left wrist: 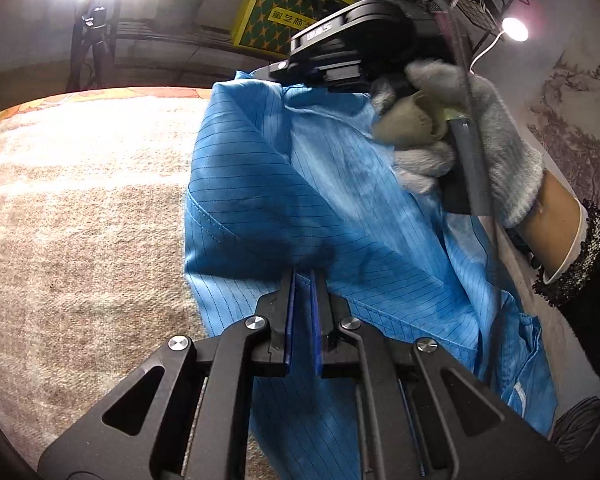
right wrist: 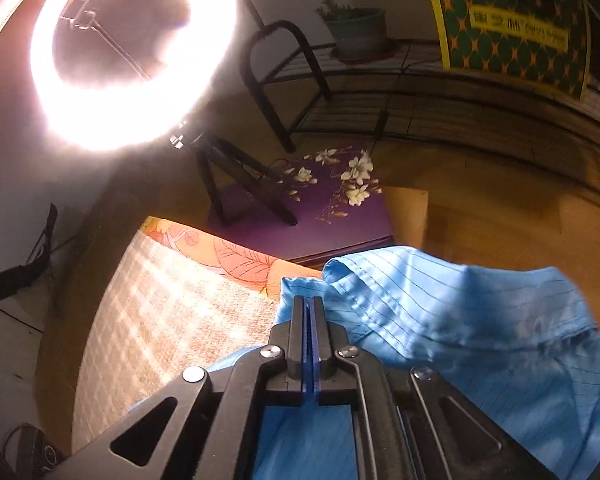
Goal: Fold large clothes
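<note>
The left claw (left wrist: 304, 276) pinches a fold of the blue striped garment (left wrist: 300, 184), jaws slightly apart. The right claw (right wrist: 309, 304) is clamped tight on its edge (right wrist: 440, 300).

Both wrist views look close along their fingers, sharing the blue garment (left wrist: 300, 184).

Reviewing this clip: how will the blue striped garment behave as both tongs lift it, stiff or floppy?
Probably floppy: the blue garment drapes in soft folds between the left tongs and right tongs, sagging rather than holding shape. Likely light for its size, since thin fabric hangs from two pinches. It looks smooth, so it may slip on the beige cover.
</note>
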Available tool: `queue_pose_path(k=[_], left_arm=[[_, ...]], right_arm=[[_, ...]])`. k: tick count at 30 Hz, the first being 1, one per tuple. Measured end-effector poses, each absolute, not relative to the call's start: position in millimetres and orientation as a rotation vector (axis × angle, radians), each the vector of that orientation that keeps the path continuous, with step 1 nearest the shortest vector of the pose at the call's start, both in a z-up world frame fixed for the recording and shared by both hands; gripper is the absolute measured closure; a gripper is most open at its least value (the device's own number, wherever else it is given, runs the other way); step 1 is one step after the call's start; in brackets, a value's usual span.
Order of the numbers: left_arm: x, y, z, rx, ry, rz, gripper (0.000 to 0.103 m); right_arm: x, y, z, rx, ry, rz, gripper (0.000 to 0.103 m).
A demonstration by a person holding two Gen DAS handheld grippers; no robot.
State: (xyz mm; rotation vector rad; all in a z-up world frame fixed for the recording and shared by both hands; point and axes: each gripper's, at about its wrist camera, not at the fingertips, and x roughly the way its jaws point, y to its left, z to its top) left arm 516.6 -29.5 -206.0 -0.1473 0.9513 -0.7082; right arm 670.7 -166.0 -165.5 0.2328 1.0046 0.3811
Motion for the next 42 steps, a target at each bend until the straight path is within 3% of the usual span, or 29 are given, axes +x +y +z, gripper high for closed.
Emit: queue_pose_path(k=[2, 11, 17, 20, 28, 30, 31, 32, 33, 35, 42], left_arm=[[514.6, -20.7, -198.7, -0.176, 0.917, -0.714, 0.098], [547.7, -15.4, -183.7, -0.081, 0.894, -0.606, 0.098], [575.4, -52.2, -194.8, 0.02, 0.936, -0.592, 0.098], [576.8, -62.5, -204.3, 0.07, 0.93, -0.581, 0.098], [574.1, -52.8, -196.0, 0.062, 0.921, -0.577, 0.098], [571.7, -39.2, -186.3, 0.022, 0.891, -0.579, 0.084], [571.9, -30.2, -182.0, -0.003, 0.876, -0.576, 0.06], [572.7, -22.6, -179.1, -0.021, 0.859, -0.564, 0.045], [574.5, -15.4, -177.0, -0.039, 0.845, -0.551, 0.044], [583.7, -7.0, -179.5, -0.086, 0.868, -0.55, 0.044], [594.7, -33.7, -201.2, -0.079, 0.958, -0.623, 0.044]], right_arm=[[664.2, -176.9, -157.1, 0.318, 1.011, 0.438, 0.077], [562.4, -257.5, -88.7, 0.356, 0.853, 0.559, 0.077], [489.3, -344.7, -119.7, 0.168, 0.853, 0.361, 0.077], [481.8, -374.0, -151.0, 0.203, 0.9, 0.326, 0.077], [494.8, -361.4, -210.4, 0.16, 0.99, 0.367, 0.077], [492.5, -365.1, -213.8, 0.171, 0.982, 0.39, 0.077], [491.2, -368.8, -212.1, 0.19, 0.963, 0.41, 0.077], [487.7, -377.1, -206.6, 0.225, 0.927, 0.439, 0.069], [484.9, -384.2, -202.9, 0.244, 0.898, 0.446, 0.064], [478.9, -399.5, -197.3, 0.248, 0.851, 0.407, 0.042], [492.5, -409.1, -219.1, 0.299, 0.922, 0.43, 0.053]])
